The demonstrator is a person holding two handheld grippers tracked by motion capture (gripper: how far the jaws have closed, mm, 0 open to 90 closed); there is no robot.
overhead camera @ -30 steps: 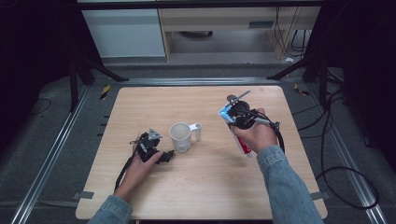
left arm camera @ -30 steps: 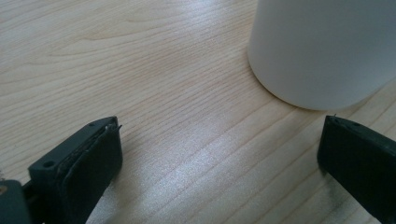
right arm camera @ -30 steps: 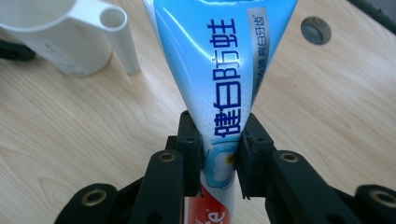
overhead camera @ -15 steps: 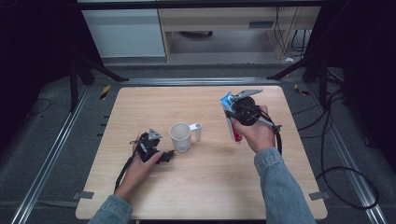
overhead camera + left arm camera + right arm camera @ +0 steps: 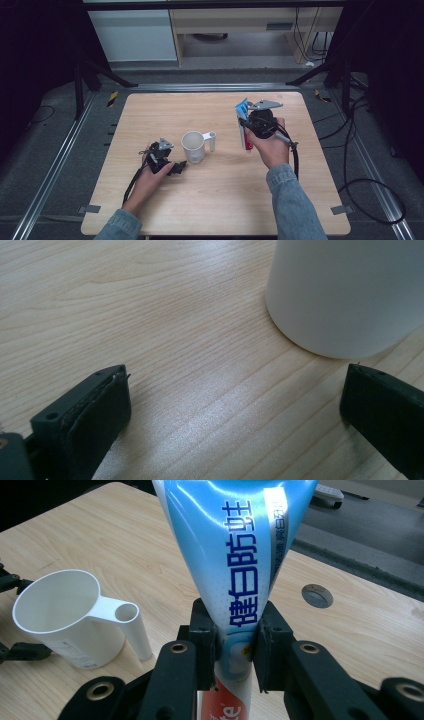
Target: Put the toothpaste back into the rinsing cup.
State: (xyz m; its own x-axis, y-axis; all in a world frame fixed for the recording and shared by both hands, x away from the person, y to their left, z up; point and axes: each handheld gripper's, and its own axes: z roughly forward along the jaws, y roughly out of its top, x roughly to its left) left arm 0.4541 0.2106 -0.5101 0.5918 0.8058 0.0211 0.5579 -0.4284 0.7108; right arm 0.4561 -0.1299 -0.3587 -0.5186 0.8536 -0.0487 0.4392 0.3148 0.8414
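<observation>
Holding a toothpaste tube point(image 5: 240, 560) clear of the table point(image 5: 220, 210), the right gripper point(image 5: 248, 126) has its jaws pinched on the tube's lower body, crimped tail end up and the red cap end hanging below the pads (the cap itself is hidden behind the gripper body in the right gripper view). Item two: a white cup point(image 5: 193, 146) with a side handle point(image 5: 210, 140), standing upright near the table's centre, at about nine o'clock from the tube in the high view and well apart from it. Item three: the left gripper point(image 5: 176, 167), resting low on the wood at roughly seven o'clock from the cup, jaws spread wide with nothing between them; the left gripper view shows the cup's wall point(image 5: 345, 290) just beyond the open pads. Risks, as judged from this layout: the tube is soft and tapered, so the hold may creep toward the thin end and the tube could slide or swing as it is carried. Lowering it into the cup with the tail tilted may catch the rim and tip the light cup, since no jaw steadies it. Squeezing harder could push paste toward the cap. The trailing cable point(image 5: 295, 160) may drag across the table edge.
</observation>
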